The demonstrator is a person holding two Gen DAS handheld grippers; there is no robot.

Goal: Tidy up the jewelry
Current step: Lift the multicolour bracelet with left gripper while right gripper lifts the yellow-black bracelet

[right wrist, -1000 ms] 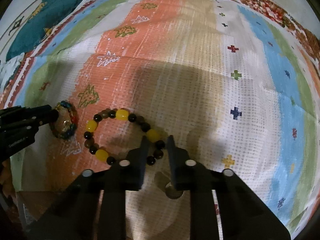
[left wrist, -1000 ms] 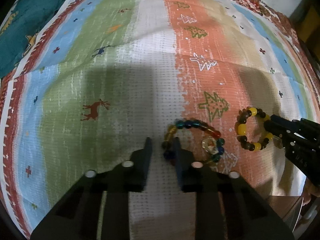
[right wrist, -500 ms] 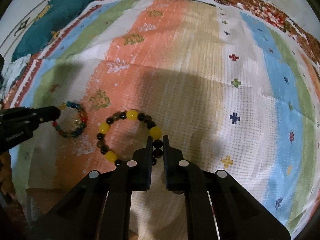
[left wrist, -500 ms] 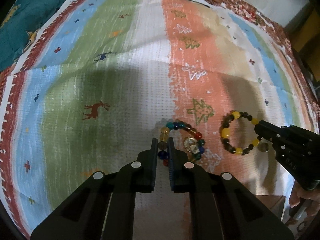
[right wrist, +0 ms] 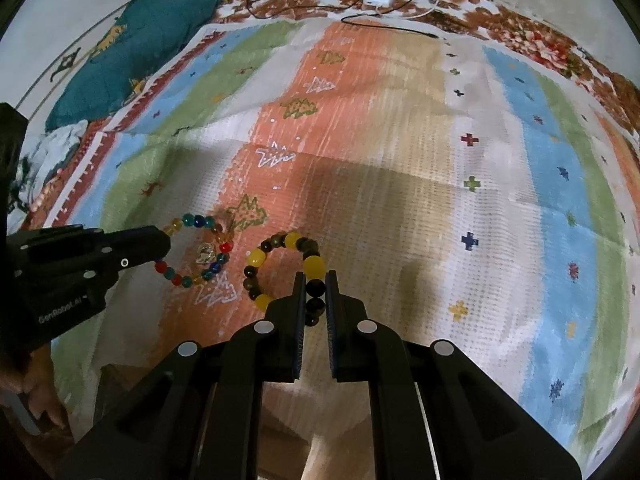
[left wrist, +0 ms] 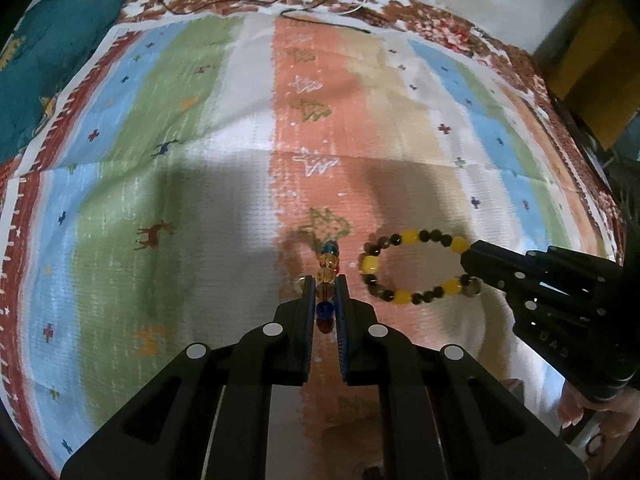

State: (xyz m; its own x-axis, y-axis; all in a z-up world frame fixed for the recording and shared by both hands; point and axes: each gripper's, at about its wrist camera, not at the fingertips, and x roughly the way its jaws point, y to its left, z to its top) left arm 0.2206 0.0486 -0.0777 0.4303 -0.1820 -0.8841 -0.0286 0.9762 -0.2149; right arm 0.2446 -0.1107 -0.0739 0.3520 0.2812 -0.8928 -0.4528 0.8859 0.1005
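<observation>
Two bracelets side by side above the cloth [left wrist: 224, 200], multi-bead bracelet [right wrist: 200, 248] left, large-bead bracelet [right wrist: 280, 268] right, cables [right wrist: 384, 8] behind

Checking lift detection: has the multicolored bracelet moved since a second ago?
Yes. The multicolored bracelet lay flat beside the green tree motif; now the left gripper holds it raised edge-on.

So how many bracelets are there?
2: the multicoloured bracelet pinched in the left gripper, and the yellow-and-dark bracelet pinched in the right gripper. No others visible.
</observation>
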